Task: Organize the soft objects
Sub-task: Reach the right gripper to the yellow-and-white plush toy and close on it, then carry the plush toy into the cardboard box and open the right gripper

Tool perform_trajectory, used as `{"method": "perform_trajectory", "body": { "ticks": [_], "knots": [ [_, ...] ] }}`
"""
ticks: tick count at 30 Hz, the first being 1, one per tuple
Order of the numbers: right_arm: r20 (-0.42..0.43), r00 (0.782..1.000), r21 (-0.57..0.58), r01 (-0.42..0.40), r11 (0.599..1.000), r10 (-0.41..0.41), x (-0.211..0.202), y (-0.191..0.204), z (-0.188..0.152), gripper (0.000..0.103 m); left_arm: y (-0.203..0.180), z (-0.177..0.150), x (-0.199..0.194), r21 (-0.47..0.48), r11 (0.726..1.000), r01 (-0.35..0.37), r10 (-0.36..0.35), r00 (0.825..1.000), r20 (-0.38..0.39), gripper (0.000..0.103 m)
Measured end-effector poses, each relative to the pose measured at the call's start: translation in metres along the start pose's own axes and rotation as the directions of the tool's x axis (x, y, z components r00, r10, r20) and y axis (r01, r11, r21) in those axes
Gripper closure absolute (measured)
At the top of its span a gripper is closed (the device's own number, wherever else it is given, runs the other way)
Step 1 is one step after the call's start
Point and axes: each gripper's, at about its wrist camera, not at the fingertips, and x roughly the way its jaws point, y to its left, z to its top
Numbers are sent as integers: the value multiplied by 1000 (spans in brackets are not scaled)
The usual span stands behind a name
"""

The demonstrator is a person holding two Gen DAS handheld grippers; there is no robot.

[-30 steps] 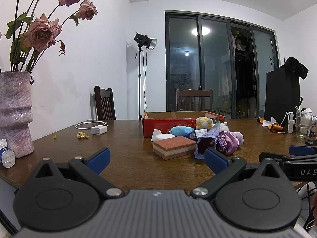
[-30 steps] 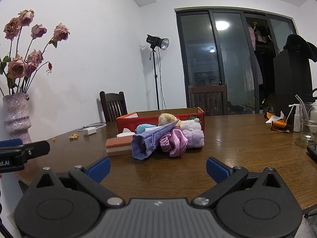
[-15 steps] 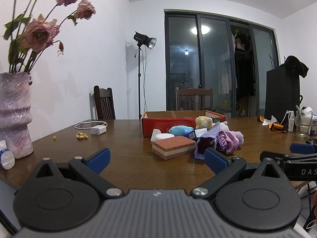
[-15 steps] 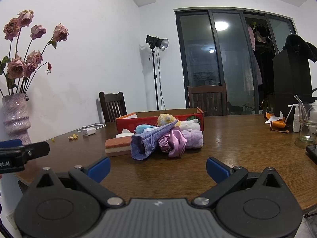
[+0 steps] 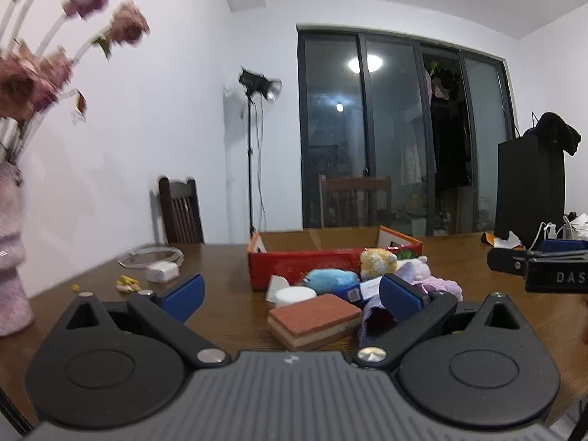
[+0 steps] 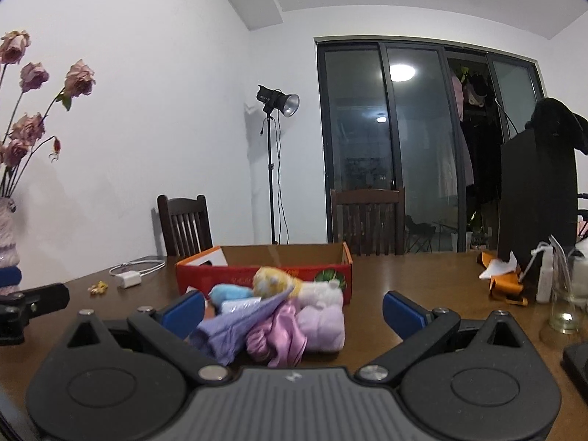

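A pile of soft things lies on the wooden table in front of a red cardboard box (image 5: 305, 261) (image 6: 264, 275). It holds a red-topped sponge (image 5: 314, 316), a blue plush (image 5: 330, 281) (image 6: 229, 293), a yellow plush (image 5: 378, 260) (image 6: 273, 281), a lavender cloth (image 6: 235, 325), a pink satin scrunchie (image 6: 277, 334) and a pale purple plush (image 6: 319, 325). My left gripper (image 5: 290, 296) is open, with the sponge just ahead between its fingers. My right gripper (image 6: 293, 310) is open, close over the cloth and scrunchie. Neither holds anything.
A pink vase (image 5: 11, 257) of dried roses stands at the left edge. A white charger with cable (image 5: 160, 271) (image 6: 128, 279) lies behind. A glass jar (image 6: 567, 305), spray bottle (image 6: 544, 279) and orange wrapper (image 6: 501, 279) sit right. Two chairs (image 6: 185, 226) stand beyond the table.
Both grippers have moved forward toward the pile, which looks larger and nearer now. The left view has swung slightly right, blurring the vase. Both grippers stay open.
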Motion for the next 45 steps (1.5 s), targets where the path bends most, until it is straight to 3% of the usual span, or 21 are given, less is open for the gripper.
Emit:
{"method": "perform_trajectory", "body": {
  "ticks": [2,5,7,11,14,16,19,22,23,24,29,34,40,45],
  "knots": [
    [-14,1000,38,-7,999,7,17,-11,7,0,-3,6,20,-9,1000,27,-27,999,-41,0],
    [-6,995,153,-98,983,100,44,-35,14,0,-8,17,51,-40,998,57,-60,995,-79,0],
    [-88,983,195,-140,971,160,72,-48,21,0,-14,27,78,-60,995,83,-88,992,-90,0],
    [-175,975,172,-105,979,136,123,-65,31,0,-31,44,129,-86,987,138,-145,986,-84,0],
    [-240,954,262,-116,958,181,172,-85,35,2,-49,52,176,-82,982,172,-181,977,-113,0],
    [-264,938,325,-132,937,223,207,-99,32,9,-59,52,207,-88,978,190,-202,967,-157,4],
    [-317,916,356,-125,926,245,247,-106,20,19,-66,45,243,-130,970,205,-231,943,-238,23],
    [-358,878,460,-130,878,317,276,-115,-1,32,-65,33,267,-205,949,241,-295,909,-296,50],
    [-365,865,494,-132,860,343,279,-117,-8,45,-63,28,273,-230,937,261,-325,893,-310,60],
    [-374,857,510,-128,850,354,280,-117,-12,52,-62,23,276,-254,933,255,-329,891,-314,59],
    [-354,871,493,-136,859,341,277,-116,-13,56,-57,20,275,-273,920,282,-358,888,-289,60],
    [-274,918,375,-172,911,286,257,-106,7,57,-52,31,261,-316,892,323,-397,895,-205,59],
    [-134,956,266,-218,939,261,192,-86,46,57,-41,66,200,-285,875,391,-425,902,-69,59],
    [-130,946,228,-262,938,296,119,-60,48,57,-23,64,132,-292,867,404,-440,896,-66,59]
  ]
}}
